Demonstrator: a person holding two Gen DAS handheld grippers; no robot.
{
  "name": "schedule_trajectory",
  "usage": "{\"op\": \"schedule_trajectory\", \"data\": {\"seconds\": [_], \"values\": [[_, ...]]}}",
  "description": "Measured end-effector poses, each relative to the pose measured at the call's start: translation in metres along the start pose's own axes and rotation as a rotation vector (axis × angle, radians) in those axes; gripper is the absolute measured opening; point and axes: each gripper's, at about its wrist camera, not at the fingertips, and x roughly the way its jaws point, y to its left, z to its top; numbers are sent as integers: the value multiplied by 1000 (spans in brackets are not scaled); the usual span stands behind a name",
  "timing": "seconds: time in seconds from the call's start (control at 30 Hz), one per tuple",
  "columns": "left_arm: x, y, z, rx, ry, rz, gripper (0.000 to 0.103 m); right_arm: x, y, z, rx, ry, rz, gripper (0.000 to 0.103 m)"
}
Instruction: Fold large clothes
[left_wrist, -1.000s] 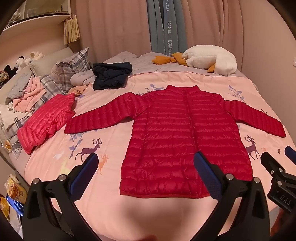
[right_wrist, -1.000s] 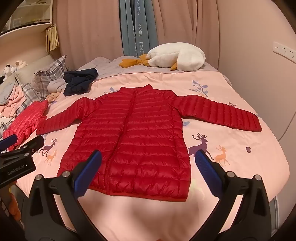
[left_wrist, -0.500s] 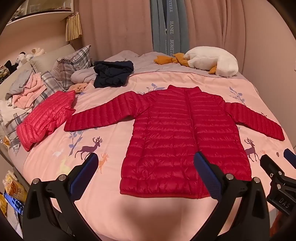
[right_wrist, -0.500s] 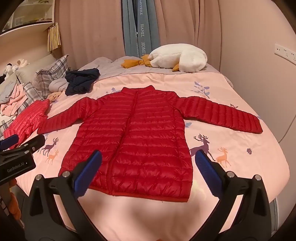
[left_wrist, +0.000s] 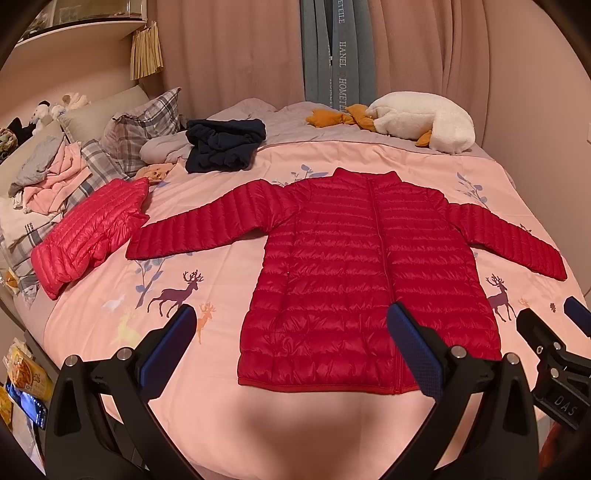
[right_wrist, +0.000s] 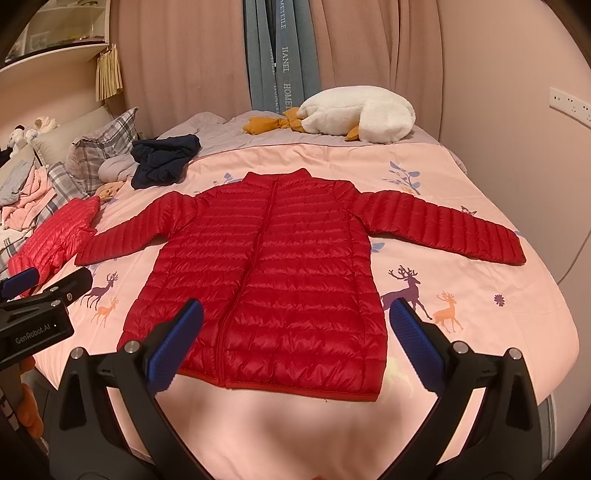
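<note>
Presently, jacket: red down puffer jacket (left_wrist: 364, 266) flat on the bed (left_wrist: 221, 280), sleeves spread.
Handling: likely light, soft, slippery; pinch cuff or hem.
Left hand-held gripper (left_wrist: 295, 350): released, empty.
Right hand-held gripper (right_wrist: 295, 343): released, empty.

- My left gripper (left_wrist: 291, 345) hides part of the red jacket (left_wrist: 354, 273) hem behind its right finger.
- In my left view, my right gripper (left_wrist: 554, 332) is cut off by the frame edge.
- The bed (right_wrist: 517, 332) near edge blurs out below my right gripper (right_wrist: 295, 332).
- The shelf (right_wrist: 55, 33) contents are too small to tell.
</note>
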Motion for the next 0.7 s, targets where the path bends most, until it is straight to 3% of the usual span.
{"op": "schedule_trajectory", "data": {"seconds": [0.7], "values": [[4, -2, -4, 7, 3, -6, 102, 1, 0, -1, 1, 3, 0, 101]]}}
